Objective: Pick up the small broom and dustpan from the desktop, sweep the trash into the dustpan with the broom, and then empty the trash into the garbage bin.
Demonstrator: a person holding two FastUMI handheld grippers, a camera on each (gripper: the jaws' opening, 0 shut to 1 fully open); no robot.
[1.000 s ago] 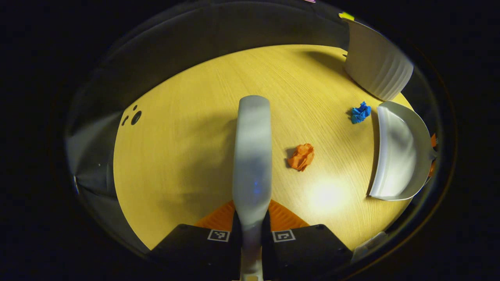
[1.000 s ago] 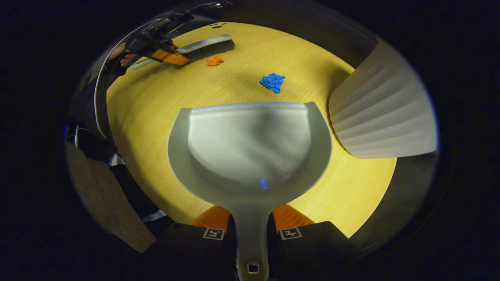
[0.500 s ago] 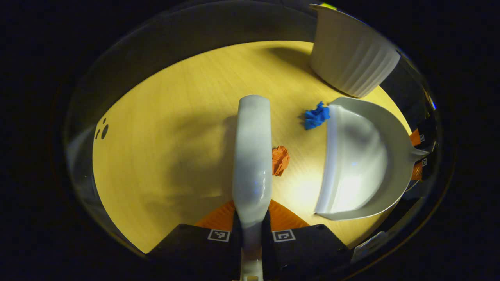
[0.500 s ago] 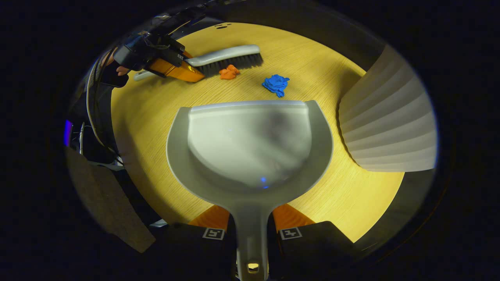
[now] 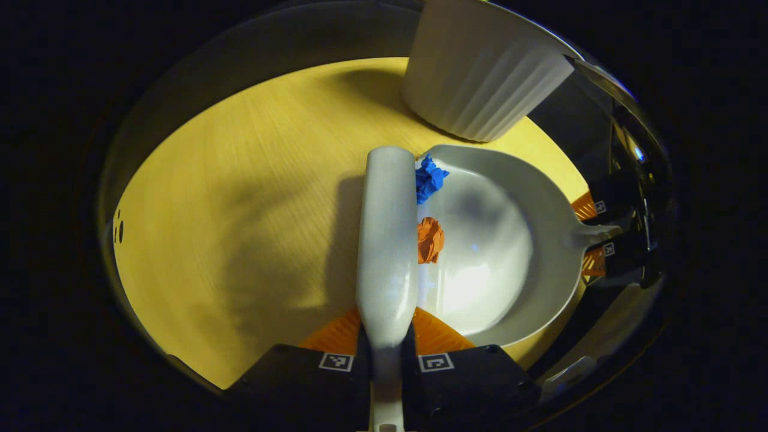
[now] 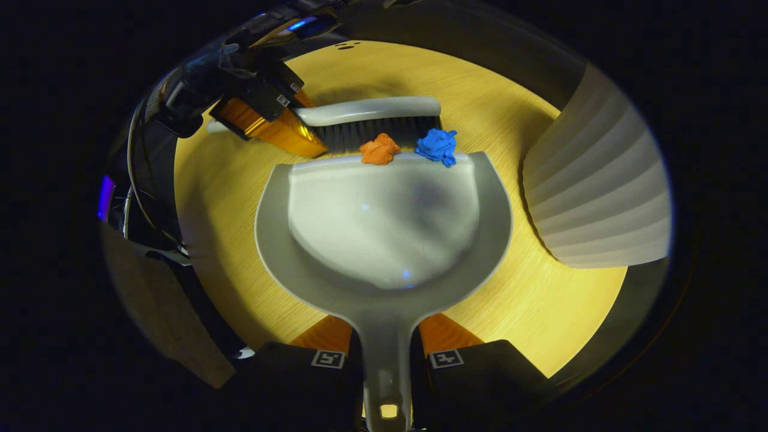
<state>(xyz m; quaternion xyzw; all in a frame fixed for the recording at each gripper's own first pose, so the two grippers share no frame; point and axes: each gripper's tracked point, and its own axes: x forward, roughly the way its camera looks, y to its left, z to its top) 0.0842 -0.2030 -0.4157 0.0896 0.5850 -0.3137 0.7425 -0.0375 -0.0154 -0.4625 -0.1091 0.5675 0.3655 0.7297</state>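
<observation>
Two hand-held grippers work over my round wooden desk [image 6: 558, 300], the largest surface in both views. Next in size, the ribbed white garbage bin [image 6: 600, 192] stands on the desk's edge, just beside the right side of the dustpan in the right gripper view; in the left gripper view I see it [image 5: 480, 72] at the top, beyond the pan. The grey dustpan [image 6: 384, 222] lies flat on the desk with its lip turned away from the right hand-held gripper [image 6: 387, 354], whose two fingers I see pressed on either side of the pan's handle. In the left gripper view the same dustpan [image 5: 498, 240] sits to the right of the broom, its handle pinched by the other gripper at the far right. The small broom [image 5: 387, 240] runs straight ahead from the left hand-held gripper [image 5: 387, 354], whose fingers are closed tight on its handle; in the right gripper view I see the broom [image 6: 372, 117] lying along the pan's lip, dark bristles facing the pan. Smallest are the two scraps of trash: an orange paper wad [image 6: 378, 150] and a blue paper wad [image 6: 438, 145], side by side on the pan's lip, caught between bristles and pan. In the left gripper view, the orange wad [image 5: 429, 240] and the blue wad [image 5: 428, 179] touch the broom's right side.
</observation>
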